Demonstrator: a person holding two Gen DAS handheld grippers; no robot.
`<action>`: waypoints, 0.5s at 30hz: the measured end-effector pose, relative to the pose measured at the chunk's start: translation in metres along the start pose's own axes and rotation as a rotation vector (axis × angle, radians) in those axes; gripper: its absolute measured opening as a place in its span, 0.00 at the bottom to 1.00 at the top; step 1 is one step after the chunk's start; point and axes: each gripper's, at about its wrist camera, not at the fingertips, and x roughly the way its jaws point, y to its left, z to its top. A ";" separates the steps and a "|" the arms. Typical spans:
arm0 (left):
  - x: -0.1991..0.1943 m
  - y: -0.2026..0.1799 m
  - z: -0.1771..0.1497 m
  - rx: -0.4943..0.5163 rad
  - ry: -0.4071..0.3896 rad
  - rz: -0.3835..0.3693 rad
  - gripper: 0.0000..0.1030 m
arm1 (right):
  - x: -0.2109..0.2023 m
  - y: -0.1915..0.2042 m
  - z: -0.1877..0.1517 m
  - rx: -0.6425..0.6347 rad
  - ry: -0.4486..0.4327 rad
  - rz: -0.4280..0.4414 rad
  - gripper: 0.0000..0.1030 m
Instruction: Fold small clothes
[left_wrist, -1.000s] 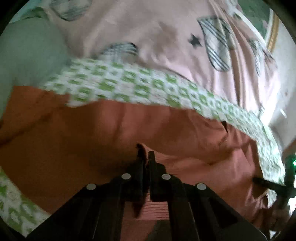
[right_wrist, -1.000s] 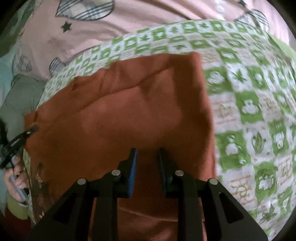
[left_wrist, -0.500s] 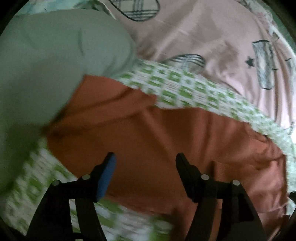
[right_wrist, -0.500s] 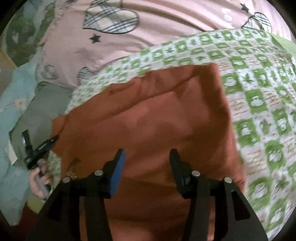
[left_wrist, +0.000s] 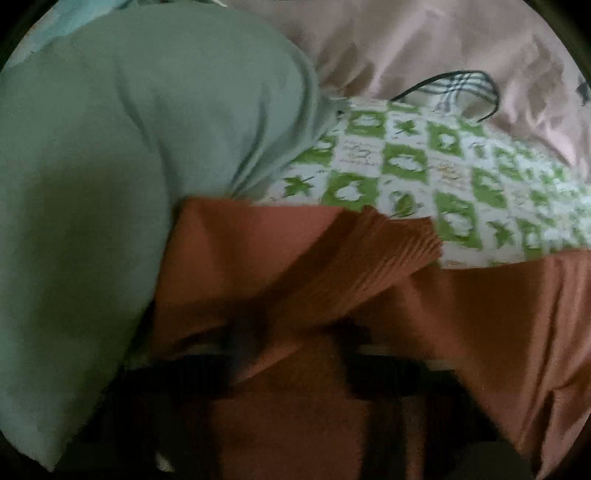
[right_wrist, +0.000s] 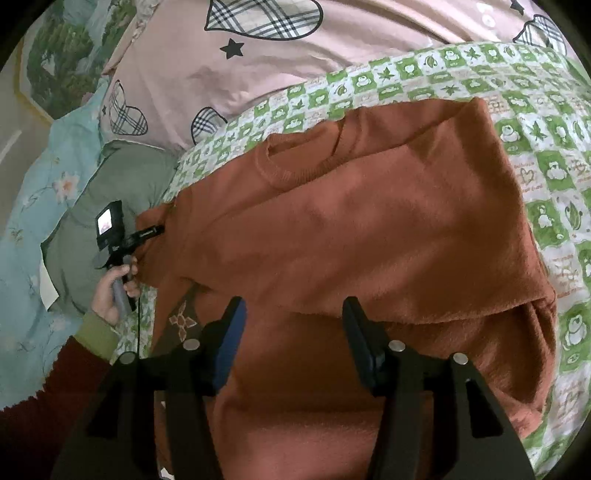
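A rust-orange sweater (right_wrist: 369, 229) lies folded over on the green-and-white checked sheet (right_wrist: 554, 155). My right gripper (right_wrist: 293, 332) is open and empty, its fingers over the sweater's near fold. My left gripper (right_wrist: 147, 233) shows in the right wrist view at the sweater's left sleeve end, its tips against the cloth. In the left wrist view the sleeve's ribbed cuff (left_wrist: 391, 258) lies folded across the sweater (left_wrist: 517, 314); the left fingers are dark, blurred and partly under cloth, so their stance is unclear.
A grey-green garment (left_wrist: 129, 166) is heaped at the left against the sweater. A pink duvet with plaid hearts (right_wrist: 295, 48) lies behind. A light blue floral cloth (right_wrist: 33, 229) is at the far left.
Both grippers opened and let the sweater go. The left one moved left and down to the sleeve end near the grey-green garment. The right one pulled back and opened wider.
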 end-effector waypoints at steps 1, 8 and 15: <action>-0.005 0.002 0.000 -0.016 -0.011 -0.019 0.07 | -0.001 0.000 -0.001 0.000 -0.003 0.000 0.54; -0.073 -0.012 -0.022 -0.117 -0.116 -0.228 0.05 | -0.006 -0.002 -0.004 0.004 -0.025 0.022 0.54; -0.153 -0.103 -0.049 -0.085 -0.187 -0.456 0.05 | -0.022 -0.014 -0.009 0.033 -0.061 0.021 0.54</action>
